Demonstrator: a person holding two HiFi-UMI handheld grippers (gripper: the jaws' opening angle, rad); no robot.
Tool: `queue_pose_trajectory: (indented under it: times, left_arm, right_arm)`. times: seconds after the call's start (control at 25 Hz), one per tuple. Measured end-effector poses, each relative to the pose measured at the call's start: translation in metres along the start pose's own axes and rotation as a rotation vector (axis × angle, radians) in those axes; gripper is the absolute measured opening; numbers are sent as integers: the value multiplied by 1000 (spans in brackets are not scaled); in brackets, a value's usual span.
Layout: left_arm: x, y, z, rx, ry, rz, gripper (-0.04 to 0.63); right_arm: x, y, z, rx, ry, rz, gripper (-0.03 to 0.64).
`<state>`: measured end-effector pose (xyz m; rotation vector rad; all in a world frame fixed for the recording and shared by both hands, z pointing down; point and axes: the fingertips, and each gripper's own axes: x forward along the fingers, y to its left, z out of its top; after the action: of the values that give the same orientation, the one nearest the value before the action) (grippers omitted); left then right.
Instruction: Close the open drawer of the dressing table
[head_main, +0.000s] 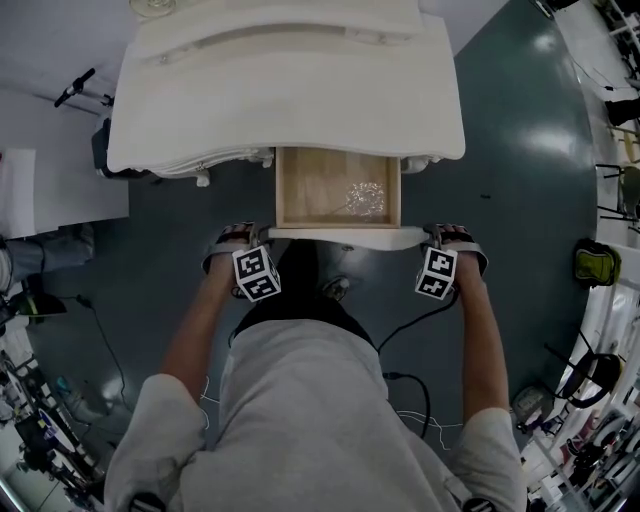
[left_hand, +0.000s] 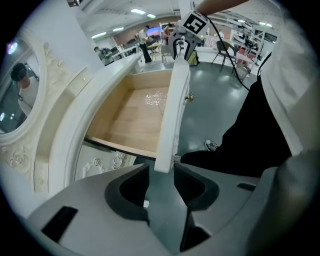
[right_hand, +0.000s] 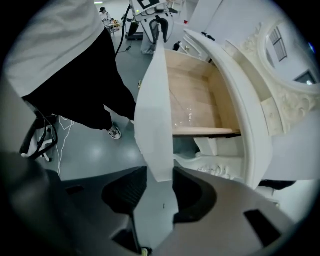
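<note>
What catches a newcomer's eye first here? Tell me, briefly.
The pale wooden drawer stands pulled out from the white carved dressing table, at centre. The left gripper and right gripper straddle the ends of its white front panel, jaws open.

Glossy dark-grey floor (head_main: 520, 150) — strip lights (left_hand: 137, 11) overhead, chairs (left_hand: 227, 50) along the room's edge.

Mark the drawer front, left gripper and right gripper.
drawer front (head_main: 345, 237), head view, middle of the white panel's top edge.
left gripper (left_hand: 161, 169), left gripper view, midway between its jaw tips.
right gripper (right_hand: 160, 172), right gripper view, midway between its jaw tips.
</note>
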<state>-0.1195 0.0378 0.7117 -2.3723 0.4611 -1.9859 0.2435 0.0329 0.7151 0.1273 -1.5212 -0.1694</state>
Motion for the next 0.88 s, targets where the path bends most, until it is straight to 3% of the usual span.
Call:
queue_pose_trajectory:
  times: [0.12,0.32,0.56,0.88]
  left_arm:
    - [9,-3,-2,13,17,27,107]
    - [9,-3,-4,-32,8,46,107]
    - [8,-5,-2,-31,79,-9,104]
    - [10,-2,-2,-40,76,-7,104]
  right_arm:
    - [3,-1,2,-8,10,-30,156]
    - [6,1,5,16,7,-44,156]
    - [5,3,5,28,20,-30,156]
    - [8,0,4,30,23,-38,156]
